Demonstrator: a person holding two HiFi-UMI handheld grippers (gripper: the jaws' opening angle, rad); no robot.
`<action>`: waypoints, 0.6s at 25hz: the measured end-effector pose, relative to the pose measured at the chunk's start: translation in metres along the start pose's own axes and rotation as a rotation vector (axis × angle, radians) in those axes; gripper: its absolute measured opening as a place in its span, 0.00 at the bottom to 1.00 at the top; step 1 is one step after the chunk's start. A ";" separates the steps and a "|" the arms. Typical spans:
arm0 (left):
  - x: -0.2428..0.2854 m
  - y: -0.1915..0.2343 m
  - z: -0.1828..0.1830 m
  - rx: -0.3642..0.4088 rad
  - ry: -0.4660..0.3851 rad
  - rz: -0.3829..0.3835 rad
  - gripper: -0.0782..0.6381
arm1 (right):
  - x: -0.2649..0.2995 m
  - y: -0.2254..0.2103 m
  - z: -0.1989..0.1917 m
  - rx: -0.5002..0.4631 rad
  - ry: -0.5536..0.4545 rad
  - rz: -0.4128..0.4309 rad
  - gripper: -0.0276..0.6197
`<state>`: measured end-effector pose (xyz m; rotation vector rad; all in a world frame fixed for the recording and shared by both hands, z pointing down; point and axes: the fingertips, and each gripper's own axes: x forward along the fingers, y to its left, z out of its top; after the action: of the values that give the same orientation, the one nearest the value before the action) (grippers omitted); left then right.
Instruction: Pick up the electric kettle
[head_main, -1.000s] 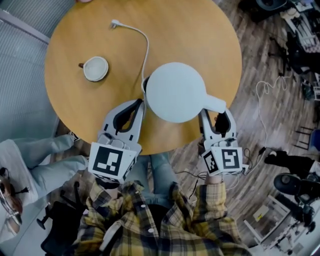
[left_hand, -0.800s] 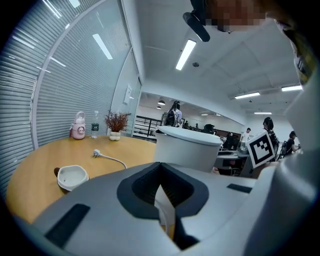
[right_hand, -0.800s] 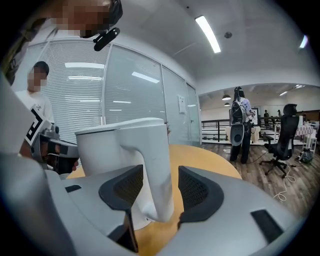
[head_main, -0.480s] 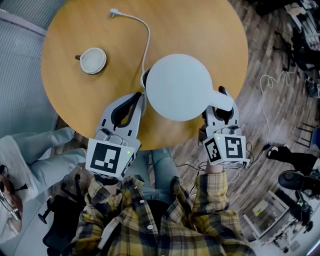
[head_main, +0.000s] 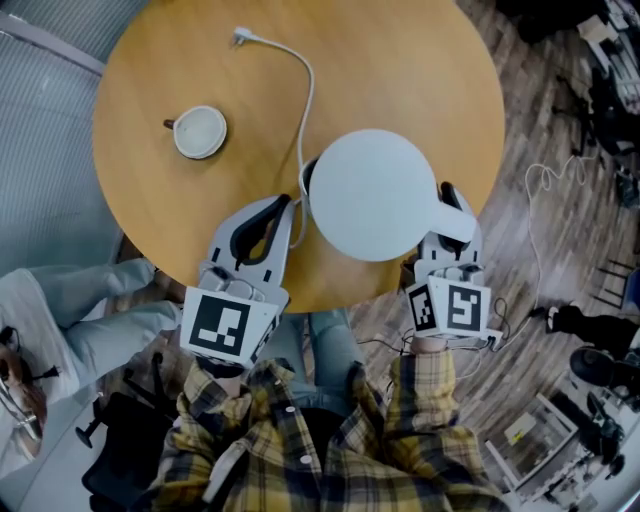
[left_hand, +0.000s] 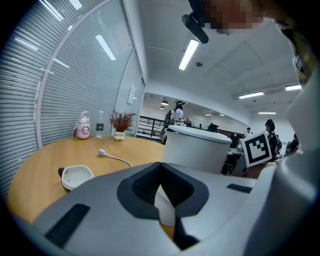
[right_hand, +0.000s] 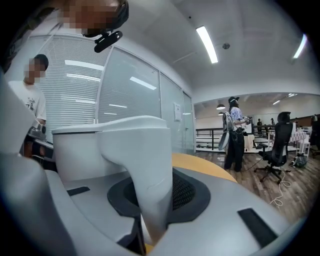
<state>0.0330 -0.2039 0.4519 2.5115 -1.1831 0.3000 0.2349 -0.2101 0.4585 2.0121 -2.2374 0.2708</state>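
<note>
The white electric kettle (head_main: 375, 195) stands on the round wooden table (head_main: 400, 70), its handle (head_main: 452, 222) sticking out toward the table's right edge. My right gripper (head_main: 450, 212) has just been closing, and its jaws now press on the handle (right_hand: 150, 175) from both sides. My left gripper (head_main: 287, 205) rests just left of the kettle near its dark base, fingertips together and nothing between them. In the left gripper view the kettle (left_hand: 197, 150) rises right behind the jaws. The white cord (head_main: 305, 90) runs from the base to a loose plug (head_main: 240, 37).
A white cup (head_main: 200, 132) sits on the table's left part. A pink bottle (left_hand: 82, 127) and a small plant (left_hand: 120, 125) stand at the far edge. A seated person's legs (head_main: 60, 330) are on the left. Cables (head_main: 545, 190) lie on the wooden floor at right.
My right gripper has slid forward around the kettle handle and its jaws have closed from wide apart onto it. The left gripper has stayed beside the kettle.
</note>
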 end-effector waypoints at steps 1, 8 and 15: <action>0.000 0.000 0.001 0.001 -0.001 0.001 0.11 | 0.000 0.000 0.000 -0.005 -0.002 -0.005 0.18; 0.000 0.005 0.005 -0.006 -0.008 0.008 0.11 | 0.001 0.000 0.000 -0.003 -0.010 -0.028 0.17; -0.001 0.007 0.013 0.000 -0.019 0.019 0.11 | 0.002 -0.004 0.002 0.024 -0.024 -0.048 0.17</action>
<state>0.0275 -0.2122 0.4408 2.5099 -1.2142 0.2817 0.2388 -0.2131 0.4570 2.0880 -2.2068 0.2716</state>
